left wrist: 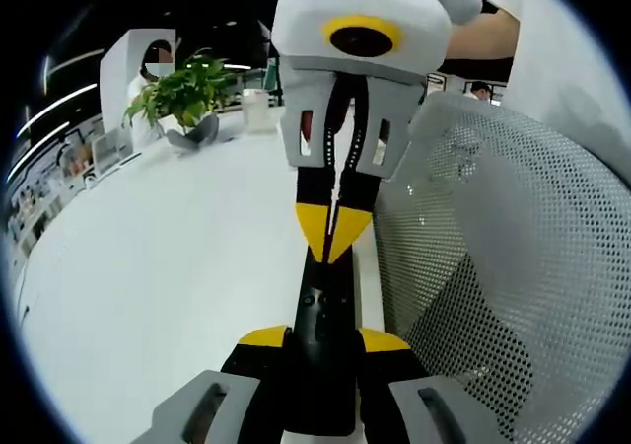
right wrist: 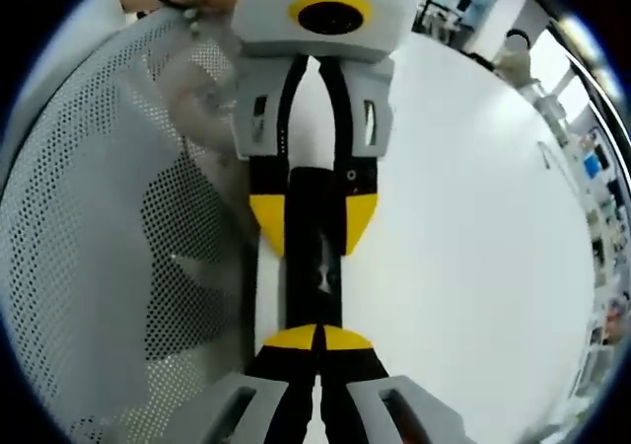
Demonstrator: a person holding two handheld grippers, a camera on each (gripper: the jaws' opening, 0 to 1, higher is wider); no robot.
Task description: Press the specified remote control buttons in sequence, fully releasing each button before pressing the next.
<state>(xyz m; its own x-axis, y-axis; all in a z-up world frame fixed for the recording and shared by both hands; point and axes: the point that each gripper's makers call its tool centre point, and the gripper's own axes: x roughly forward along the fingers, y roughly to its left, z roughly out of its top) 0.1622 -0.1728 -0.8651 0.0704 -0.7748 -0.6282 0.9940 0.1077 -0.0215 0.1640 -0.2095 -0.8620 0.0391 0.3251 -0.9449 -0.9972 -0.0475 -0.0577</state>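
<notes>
In the left gripper view the left gripper (left wrist: 323, 340) rises from the bottom, its yellow-tipped jaws spread just far enough to clamp the near end of the black remote control (left wrist: 323, 311) between them. The remote runs straight away from those jaws, held just above the white worktop (left wrist: 148, 266). At the remote's far end the right gripper (left wrist: 333, 242) comes down from the top, its jaws drawn together into a closed point that touches the remote's face.

In the right gripper view the same meeting is seen from the other side: the right gripper (right wrist: 317, 337) has its yellow tips pressed together with no gap, resting on the near end of the remote (right wrist: 315, 257), and beyond it the left gripper (right wrist: 314, 222) grips the remote's sides.

Just beside the remote, on the person's side, stands a white mesh chair back (left wrist: 513, 266), its curved edge close along the remote, so room there is tight. On the remote's other side the worktop lies broad and bare out to its rounded edge. Well beyond the remote, near the far edge, sits a potted plant (left wrist: 187, 94) beside a white container (left wrist: 254, 109)
</notes>
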